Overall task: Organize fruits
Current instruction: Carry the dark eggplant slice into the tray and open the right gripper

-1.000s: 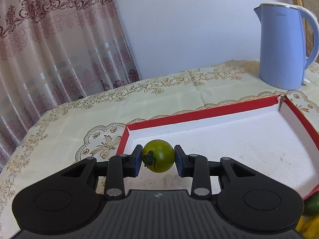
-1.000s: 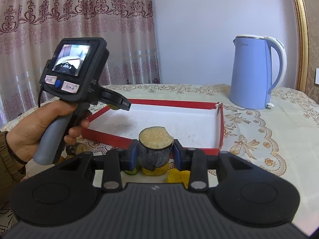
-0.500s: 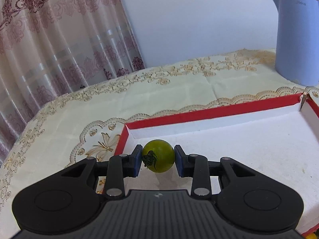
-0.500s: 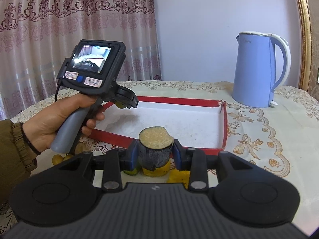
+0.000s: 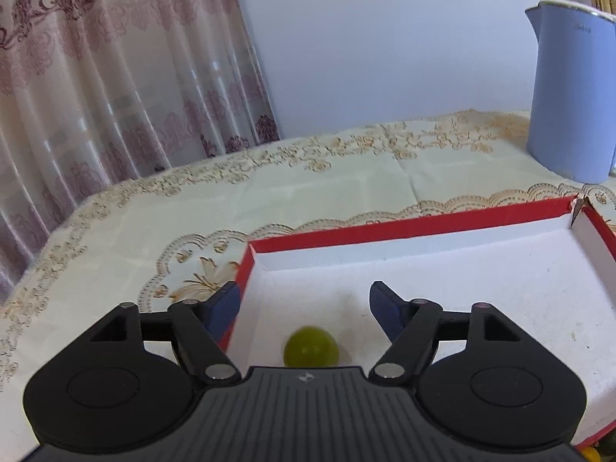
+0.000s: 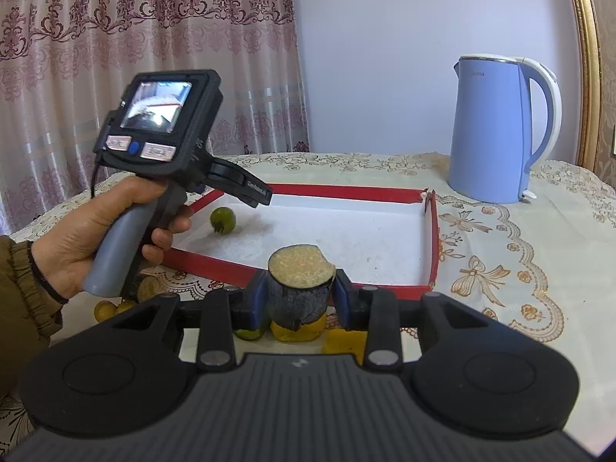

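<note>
A small green fruit (image 5: 311, 346) lies loose on the white floor of the red-rimmed tray (image 5: 423, 227), near its left corner. My left gripper (image 5: 304, 308) hangs just above it with its jaws opening wide and nothing pressed between the pads. From the right wrist view the same green fruit (image 6: 222, 220) rests inside the tray (image 6: 433, 238), below the hand-held left tool. My right gripper (image 6: 300, 296) is shut on a dark cut piece with a pale grainy top (image 6: 300, 287), in front of the tray's near rim.
A blue kettle (image 6: 500, 131) stands behind the tray at the right. Several small yellow and green fruits (image 6: 106, 310) lie on the patterned tablecloth near the tray's front edge. A person's hand (image 6: 96, 238) grips the left tool. Curtains hang at the left.
My left gripper has opened and the green fruit has dropped from its pads onto the tray floor. The right gripper still holds its piece and has not moved.
</note>
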